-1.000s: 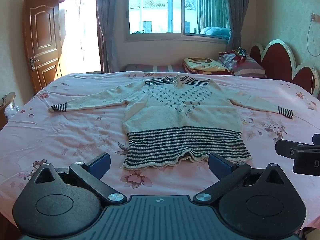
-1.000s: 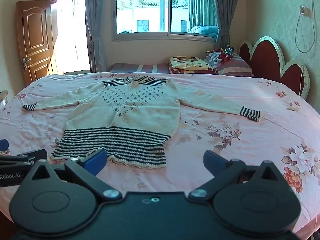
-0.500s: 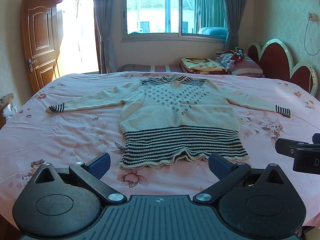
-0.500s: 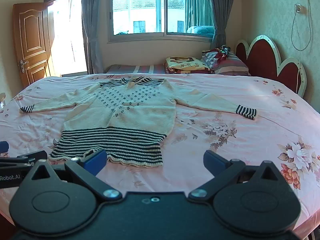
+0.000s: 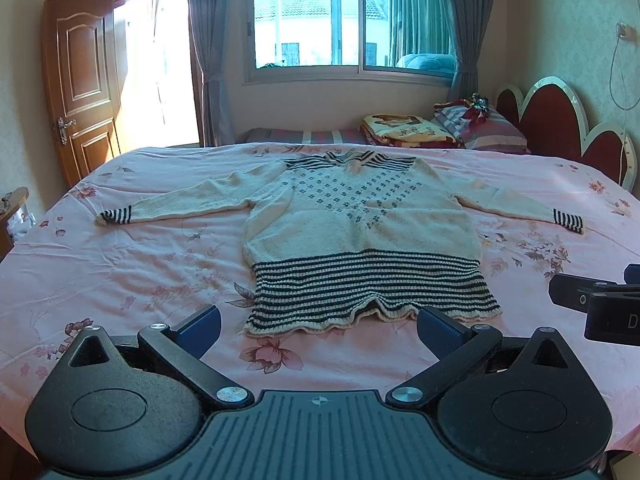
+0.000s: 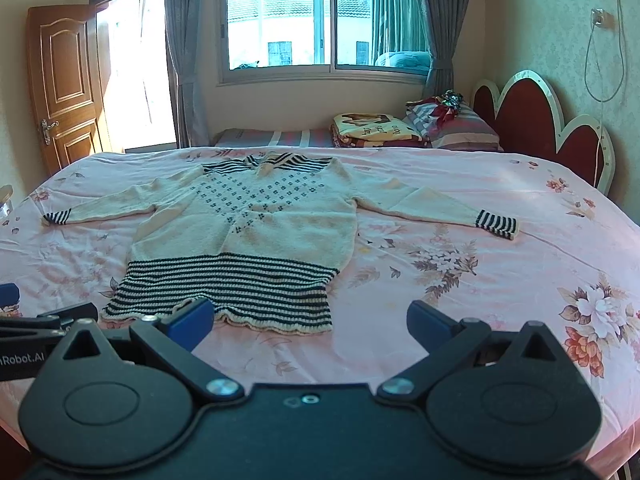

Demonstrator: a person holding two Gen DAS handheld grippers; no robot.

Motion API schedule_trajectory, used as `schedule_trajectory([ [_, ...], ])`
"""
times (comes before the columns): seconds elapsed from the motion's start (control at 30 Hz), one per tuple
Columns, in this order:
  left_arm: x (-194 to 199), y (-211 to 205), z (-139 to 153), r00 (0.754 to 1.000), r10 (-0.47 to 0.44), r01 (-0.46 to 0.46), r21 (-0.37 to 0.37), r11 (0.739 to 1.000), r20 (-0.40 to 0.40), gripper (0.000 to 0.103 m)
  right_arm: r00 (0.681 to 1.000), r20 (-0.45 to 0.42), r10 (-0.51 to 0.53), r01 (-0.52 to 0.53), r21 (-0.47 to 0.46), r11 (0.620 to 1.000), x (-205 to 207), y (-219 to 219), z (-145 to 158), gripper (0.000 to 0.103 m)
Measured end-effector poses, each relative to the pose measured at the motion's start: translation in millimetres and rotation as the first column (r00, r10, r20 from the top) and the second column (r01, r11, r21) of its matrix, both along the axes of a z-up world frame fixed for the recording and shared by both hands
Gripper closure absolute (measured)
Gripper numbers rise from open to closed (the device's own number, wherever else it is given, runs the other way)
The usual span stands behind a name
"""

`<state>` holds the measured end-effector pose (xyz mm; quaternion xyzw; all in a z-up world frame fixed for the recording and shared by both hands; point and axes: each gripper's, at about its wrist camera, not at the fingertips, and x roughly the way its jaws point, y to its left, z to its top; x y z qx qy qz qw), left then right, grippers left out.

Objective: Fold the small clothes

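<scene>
A small cream knit sweater (image 5: 360,228) lies flat and face up on the pink floral bed, sleeves spread wide, with dark stripes on hem, cuffs and collar. It also shows in the right wrist view (image 6: 248,232). My left gripper (image 5: 318,326) is open and empty, held above the bed just in front of the striped hem. My right gripper (image 6: 310,318) is open and empty, in front of the hem's right corner. Each gripper shows at the edge of the other's view.
The pink floral bedsheet (image 5: 120,264) covers a wide bed. Folded blankets and pillows (image 5: 444,128) lie at the far side by the red headboard (image 5: 560,124). A wooden door (image 5: 80,84) stands at the left, a window behind.
Both grippers have drawn slightly back and up, so the sweater sits a little farther away in both views. The sweater has not moved.
</scene>
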<state>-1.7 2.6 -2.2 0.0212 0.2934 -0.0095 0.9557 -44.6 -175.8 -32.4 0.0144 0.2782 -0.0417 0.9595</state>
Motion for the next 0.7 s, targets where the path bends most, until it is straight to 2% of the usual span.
schedule_trajectory([
  [0.7,0.4,0.4,0.0,1.000,0.005,-0.005,0.000,1.000,0.009,0.000,1.000,0.003,0.012,-0.012,-0.003,1.000,4.7,3.1,2.9,0.001],
])
